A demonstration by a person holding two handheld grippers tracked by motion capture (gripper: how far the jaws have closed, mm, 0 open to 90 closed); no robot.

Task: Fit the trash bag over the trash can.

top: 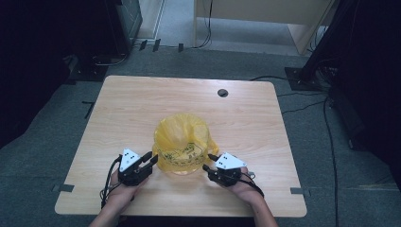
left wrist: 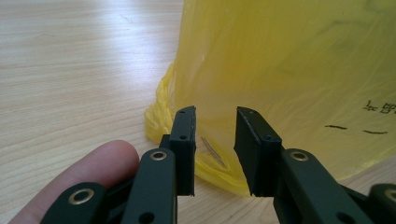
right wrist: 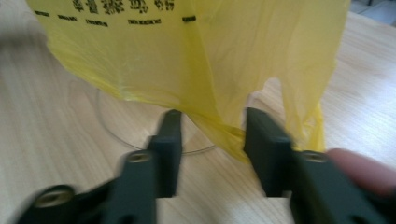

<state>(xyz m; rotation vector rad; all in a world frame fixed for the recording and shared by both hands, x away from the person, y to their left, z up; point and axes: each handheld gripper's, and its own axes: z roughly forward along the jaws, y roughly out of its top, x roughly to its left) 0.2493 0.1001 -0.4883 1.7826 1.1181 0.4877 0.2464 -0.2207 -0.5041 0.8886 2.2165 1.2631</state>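
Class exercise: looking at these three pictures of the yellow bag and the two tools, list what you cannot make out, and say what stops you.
- Inside the yellow bag: hidden by its own film in the high view.
- Black print on the bag: cut off by the top edge in the right gripper view, too small in the high view.
- Right tool: motion-blurred in the right gripper view.
- Clear round rim under the bag: mostly covered.

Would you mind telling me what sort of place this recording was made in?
Probably a lab or workshop room set up for recording, not a home: a bare wooden table stands on grey carpet, cables trail over the floor, and dark equipment stands flank it.
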